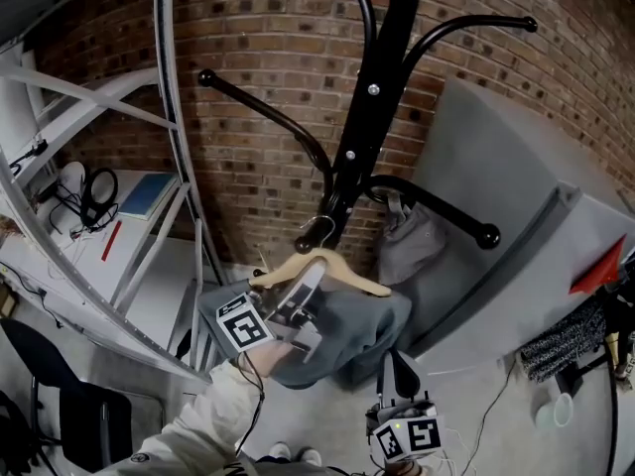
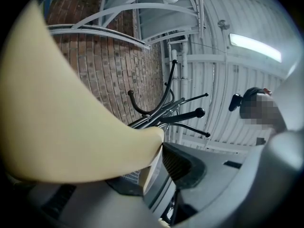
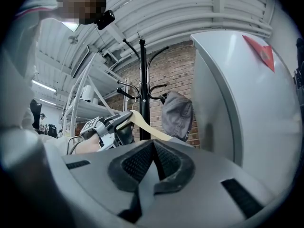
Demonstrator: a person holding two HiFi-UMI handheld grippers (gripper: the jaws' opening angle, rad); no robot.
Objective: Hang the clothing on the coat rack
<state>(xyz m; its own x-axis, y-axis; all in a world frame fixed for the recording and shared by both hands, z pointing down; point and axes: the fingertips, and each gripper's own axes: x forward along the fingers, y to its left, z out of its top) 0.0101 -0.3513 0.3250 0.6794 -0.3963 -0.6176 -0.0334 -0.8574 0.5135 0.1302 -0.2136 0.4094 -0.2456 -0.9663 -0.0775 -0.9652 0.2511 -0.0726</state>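
A: Wooden hanger (image 1: 327,266) is clamped in the left gripper (image 1: 303,291), fingers closed on it near its middle. The grey clothing (image 1: 352,340) is draped on it and sags below the fingers.
B: Right gripper (image 1: 395,370)?
A: Jaws pressed together on nothing. It sits low, well apart from the hanger, under the clothing's hem.
B: Hook position?
A: The metal hook (image 1: 317,234) is just past the left fingertips, close against the coat rack (image 1: 375,87) pole where the lower arms branch. Can't tell if it's over an arm or only beside one.
B: Risks?
A: My read: if the fingers let go before the hook is seated, everything drops. There's one grip point only (no help from the other side), so the wood could pivot between the fingers and the clothing slide off an end. Also, a grey bag-like item (image 1: 405,238) hangs on the arm (image 1: 442,211) just right of the fingers. The hook or fabric could snag it and drag it loose.
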